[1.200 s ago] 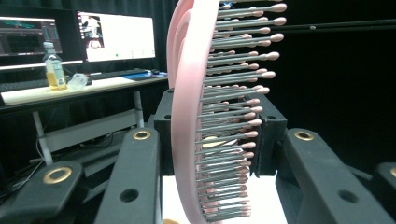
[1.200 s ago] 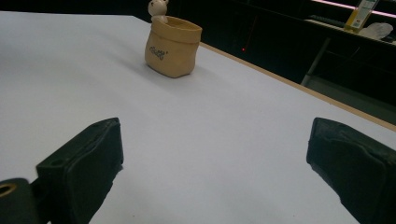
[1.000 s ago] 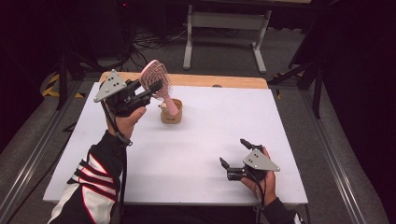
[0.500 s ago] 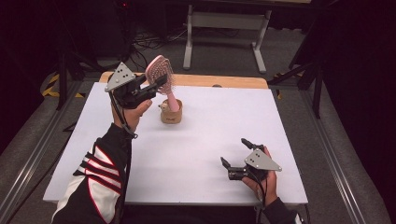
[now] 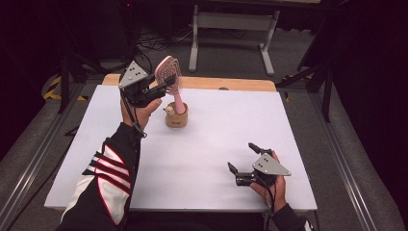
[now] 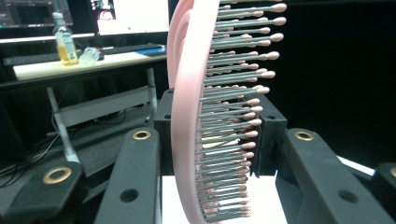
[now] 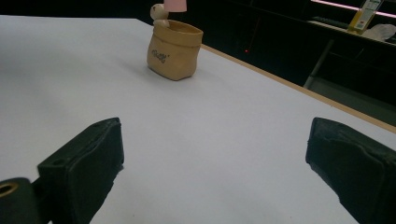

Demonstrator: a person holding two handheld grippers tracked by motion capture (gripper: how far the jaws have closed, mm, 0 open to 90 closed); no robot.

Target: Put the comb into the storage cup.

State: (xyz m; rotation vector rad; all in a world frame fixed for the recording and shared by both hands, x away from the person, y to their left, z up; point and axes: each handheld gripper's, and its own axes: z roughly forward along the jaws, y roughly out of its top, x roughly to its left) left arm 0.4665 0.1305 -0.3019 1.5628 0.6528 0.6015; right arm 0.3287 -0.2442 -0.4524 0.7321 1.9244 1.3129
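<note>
A pink hairbrush (image 5: 169, 72) stands nearly upright over the far left part of the white table (image 5: 216, 134). My left gripper (image 5: 166, 85) is shut on its bristled head. In the left gripper view the brush (image 6: 196, 116) stands edge-on between the two black jaws, bristles to the right. Its handle (image 7: 176, 4) points down, its end just over the mouth of a tan sack-shaped holder (image 5: 176, 117) (image 7: 175, 49). My right gripper (image 5: 240, 156) (image 7: 215, 154) rests on the table at the front right, open, nothing between its jaws.
A small pale figure (image 7: 159, 14) sits on the holder's rim. A wooden strip (image 5: 231, 84) runs along the table's far edge. Beyond it stand a grey metal frame (image 5: 231, 29) and floor cables (image 5: 154, 41). A bottle (image 6: 65, 39) stands on a far desk.
My left gripper has carried the brush to the right, bringing the handle over the holder. The right gripper has stayed where it was.
</note>
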